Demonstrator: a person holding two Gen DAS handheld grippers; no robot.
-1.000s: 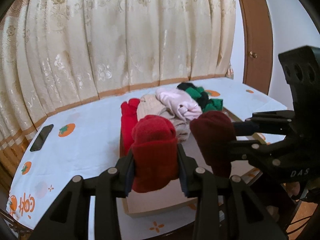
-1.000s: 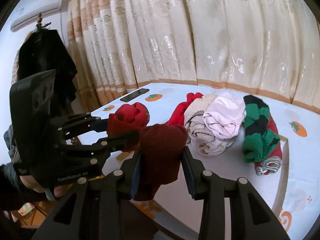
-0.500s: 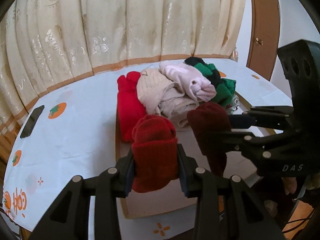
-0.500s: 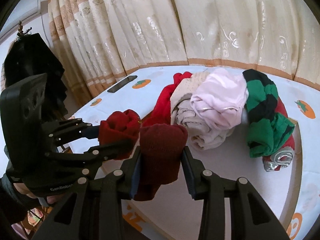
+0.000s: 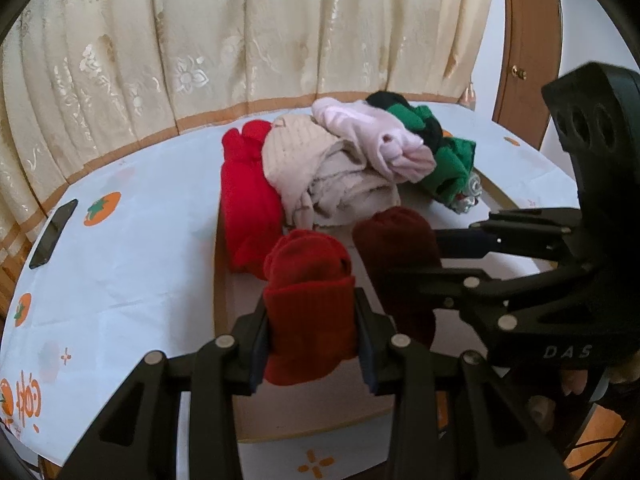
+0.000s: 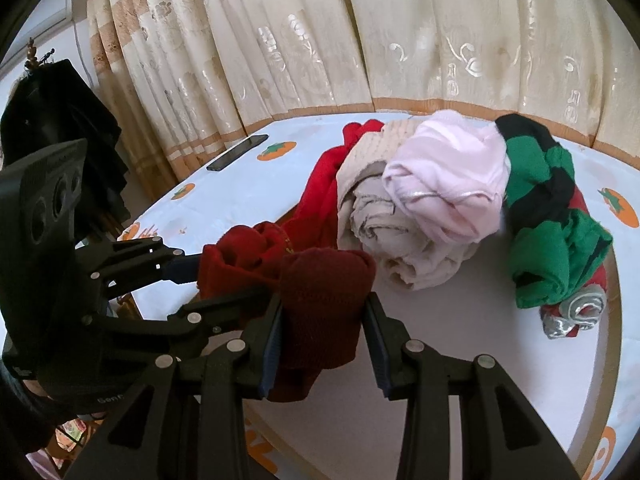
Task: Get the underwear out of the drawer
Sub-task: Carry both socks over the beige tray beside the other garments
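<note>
My left gripper (image 5: 312,328) is shut on a red rolled garment (image 5: 308,300), held above the near end of a shallow wooden drawer (image 5: 219,272) that lies on the table. My right gripper (image 6: 322,324) is shut on a dark maroon rolled garment (image 6: 324,300), close beside the left one; it also shows in the left wrist view (image 5: 394,248). In the drawer lie a bright red garment (image 5: 248,200), a beige roll (image 5: 320,176), a pale pink roll (image 6: 448,184) and a green and black striped roll (image 6: 548,216).
A white tablecloth with orange fruit prints (image 5: 120,248) covers the table. A black phone (image 5: 54,232) lies at its far left edge. Cream curtains (image 5: 240,32) hang behind, a brown door (image 5: 524,48) at the right. A dark coat (image 6: 60,128) hangs to the left.
Both grippers have dropped lower and moved forward over the drawer with their rolls still held. The pile of clothes looks nearer and larger.
</note>
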